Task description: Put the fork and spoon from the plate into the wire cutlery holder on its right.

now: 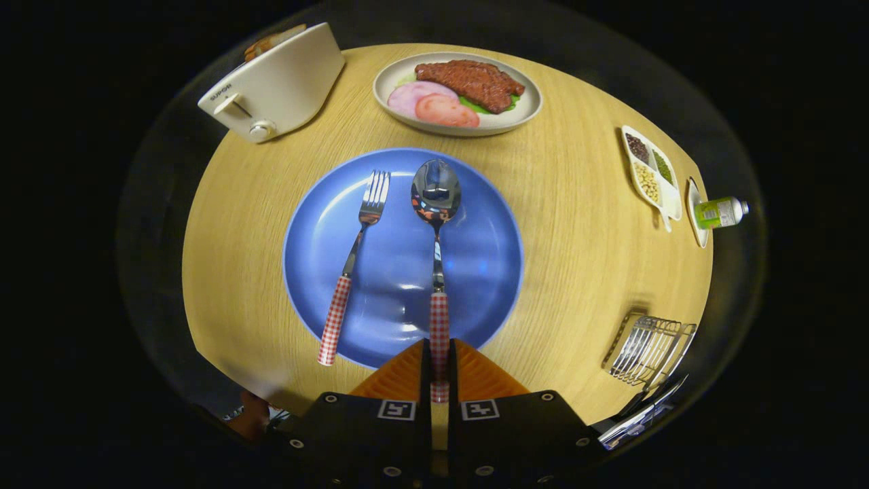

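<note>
The spoon (436, 224) lies lengthwise on a round blue plate (489, 272), its bowl pointing away from the gripper (439, 370) and its red-and-white checked handle running straight back between the two fingers. The fingers are closed on that handle end, one pressing on each side, with the handle's tip showing in the narrow gap between them. The spoon's long axis lines up with the fingers' own direction.

Just left of the spoon, the fork (353, 272) rests on the same plate, prongs pointing away and its checked handle angled slightly outward so that its end hangs over the plate's near rim (the two pieces are near each other but not touching). The plate sits in the middle of a round wooden table (577, 238).

The wire cutlery holder (645, 350) stands to the right of the plate, well apart from it, near the table's edge.

Beyond the plate, a pale dish (394, 81) carries a slab of meat (472, 83), pink slices and a bit of green. A white toaster (278, 85) stands to the left of it. On the far right are a small divided dish of beans (650, 173) and a little green bottle (721, 212) lying on its side.
</note>
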`<action>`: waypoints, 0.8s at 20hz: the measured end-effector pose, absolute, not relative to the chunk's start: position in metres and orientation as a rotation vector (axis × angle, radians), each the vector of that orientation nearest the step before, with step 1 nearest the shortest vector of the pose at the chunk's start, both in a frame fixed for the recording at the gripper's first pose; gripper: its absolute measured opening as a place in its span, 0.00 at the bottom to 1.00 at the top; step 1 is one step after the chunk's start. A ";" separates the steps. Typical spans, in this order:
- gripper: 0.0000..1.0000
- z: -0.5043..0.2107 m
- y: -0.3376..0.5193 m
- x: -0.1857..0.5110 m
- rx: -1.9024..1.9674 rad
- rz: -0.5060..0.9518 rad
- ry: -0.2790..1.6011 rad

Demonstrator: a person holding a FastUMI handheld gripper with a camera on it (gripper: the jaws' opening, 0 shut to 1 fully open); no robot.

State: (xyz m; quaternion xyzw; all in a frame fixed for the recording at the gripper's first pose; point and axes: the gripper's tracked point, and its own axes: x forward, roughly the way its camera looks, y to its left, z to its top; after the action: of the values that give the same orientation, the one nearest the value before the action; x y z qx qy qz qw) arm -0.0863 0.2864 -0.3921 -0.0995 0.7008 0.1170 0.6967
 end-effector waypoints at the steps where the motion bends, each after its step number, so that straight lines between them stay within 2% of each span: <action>1: 0.10 -0.382 0.276 -0.087 -0.198 0.246 1.556; 10: 0.10 -0.317 0.106 -0.118 -0.115 0.011 1.558; 16: 0.10 -0.311 0.038 -0.144 -0.087 -0.022 1.640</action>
State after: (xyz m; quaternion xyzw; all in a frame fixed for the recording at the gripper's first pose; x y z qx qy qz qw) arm -0.1438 0.0383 -0.3114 -0.0386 0.7308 -0.0099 0.6815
